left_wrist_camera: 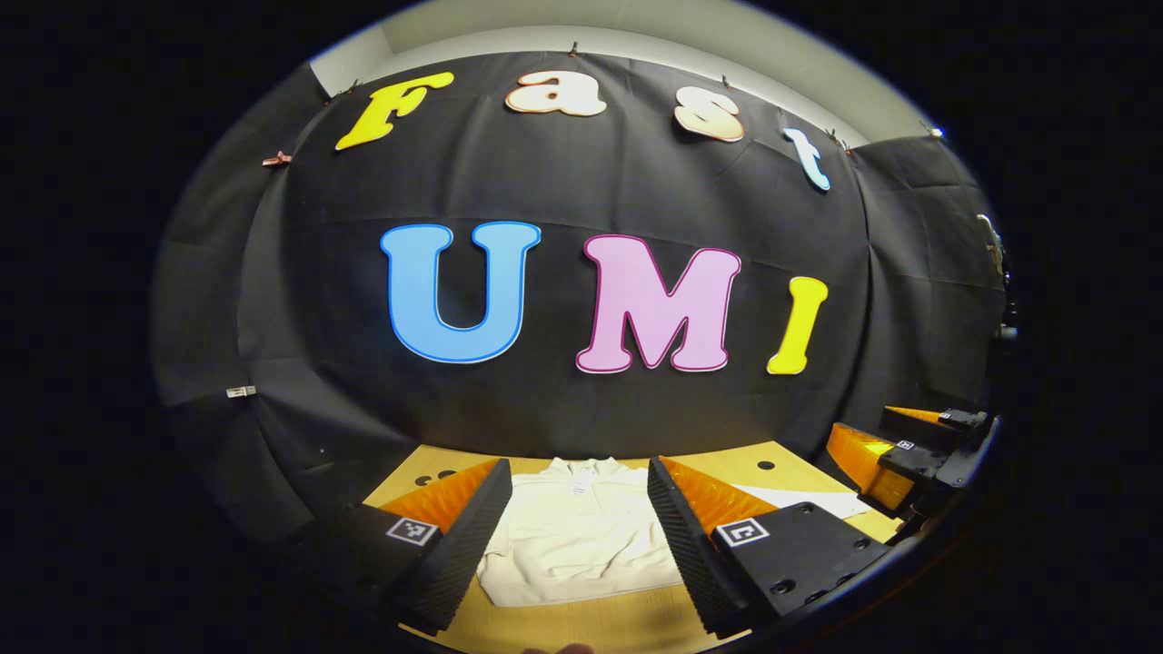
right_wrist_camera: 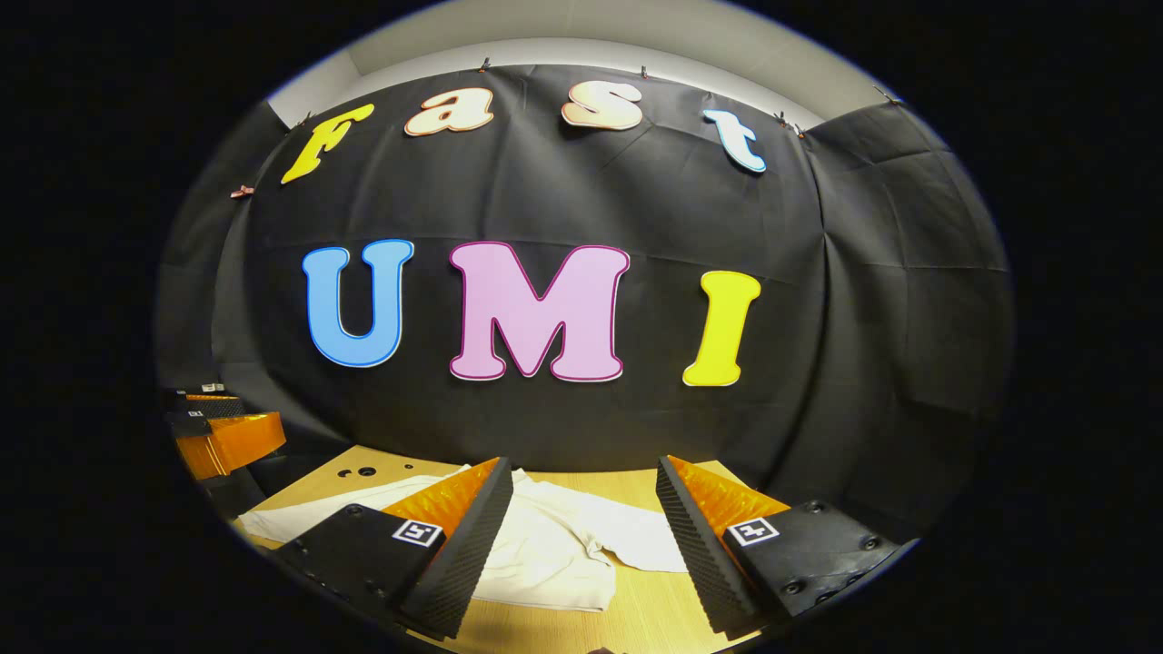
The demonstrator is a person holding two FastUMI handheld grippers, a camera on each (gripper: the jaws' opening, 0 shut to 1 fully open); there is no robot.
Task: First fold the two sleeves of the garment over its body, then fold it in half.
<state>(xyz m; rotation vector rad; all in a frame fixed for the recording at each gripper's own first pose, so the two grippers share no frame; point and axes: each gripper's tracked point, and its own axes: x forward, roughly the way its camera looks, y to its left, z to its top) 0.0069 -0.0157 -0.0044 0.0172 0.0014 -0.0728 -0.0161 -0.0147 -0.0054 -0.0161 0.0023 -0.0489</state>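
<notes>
A cream long-sleeved garment [left_wrist_camera: 572, 536] lies flat on the wooden table [left_wrist_camera: 591, 622], collar toward the wall. My left gripper [left_wrist_camera: 574, 545] hovers open above its body, nothing between the fingers. One sleeve [left_wrist_camera: 800, 500] stretches out to the right on the table. In the right gripper view the same garment [right_wrist_camera: 554, 554] lies rumpled, its sleeve [right_wrist_camera: 636, 536] running right between the fingers of my right gripper [right_wrist_camera: 581, 554], which is open and held above the cloth. My right gripper [left_wrist_camera: 909, 454] also shows at the right edge of the left gripper view, and my left gripper [right_wrist_camera: 218, 431] at the left edge of the right gripper view.
The table [right_wrist_camera: 654, 618] has small round holes [left_wrist_camera: 766, 465] near its far edge. The black cloth wall [left_wrist_camera: 581, 272] stands close behind the table. Bare wood shows in front of the garment's hem.
</notes>
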